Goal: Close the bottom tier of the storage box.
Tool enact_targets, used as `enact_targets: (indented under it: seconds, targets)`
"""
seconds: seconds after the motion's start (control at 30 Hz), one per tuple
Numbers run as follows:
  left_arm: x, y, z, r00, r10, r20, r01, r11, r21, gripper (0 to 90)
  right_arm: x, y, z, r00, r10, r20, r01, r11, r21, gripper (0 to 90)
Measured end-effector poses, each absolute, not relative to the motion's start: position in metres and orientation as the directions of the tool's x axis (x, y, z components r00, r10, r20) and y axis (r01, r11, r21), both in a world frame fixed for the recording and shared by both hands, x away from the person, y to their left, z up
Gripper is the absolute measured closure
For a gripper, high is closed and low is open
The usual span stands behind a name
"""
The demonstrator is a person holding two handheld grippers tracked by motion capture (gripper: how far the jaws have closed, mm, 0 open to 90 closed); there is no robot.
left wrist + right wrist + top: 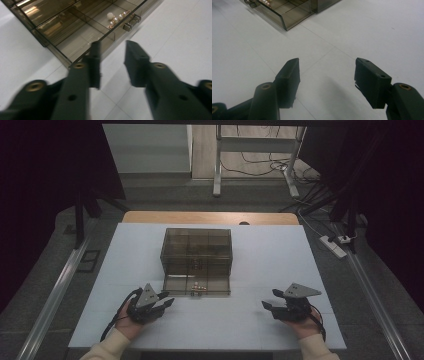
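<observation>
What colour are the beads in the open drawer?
The beads are pearly white with gold links, clearest in the left gripper view.

High view looks down across the counter (260, 255); both gripper views (low, close) face the drawer box (197, 251).

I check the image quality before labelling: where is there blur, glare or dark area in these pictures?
High view: dim, with black upper corners, the table evenly lit. Left gripper view: the gripper is blurred at its base, and bright glare lies on the drawer box. Right gripper view: sharp, with soft shadows under the gripper.
</observation>
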State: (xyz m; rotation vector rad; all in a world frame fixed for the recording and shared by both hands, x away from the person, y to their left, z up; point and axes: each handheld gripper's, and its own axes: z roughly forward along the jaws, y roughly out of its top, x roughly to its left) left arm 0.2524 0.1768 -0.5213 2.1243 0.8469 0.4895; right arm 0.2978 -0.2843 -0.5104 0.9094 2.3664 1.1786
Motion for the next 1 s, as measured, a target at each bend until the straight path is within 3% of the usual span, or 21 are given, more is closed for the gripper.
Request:
enact_targets:
  seconds: [0.17,1.0]
  targets:
    - [0.256,0.170,-0.522,0.716,0.695,0.059,0.407,-0.486,0.773,88.8,0.298,-0.284,-0.511,-0.735,0.677,-0.021,0.393,0.452,0.801,36.1]
    - [0.284,0.133,-0.537,0.748,0.656,0.101,0.417,-0.582,0.698,88.8,0.300,-0.284,-0.512,-0.735,0.677,-0.027,0.398,0.464,0.792,36.1]
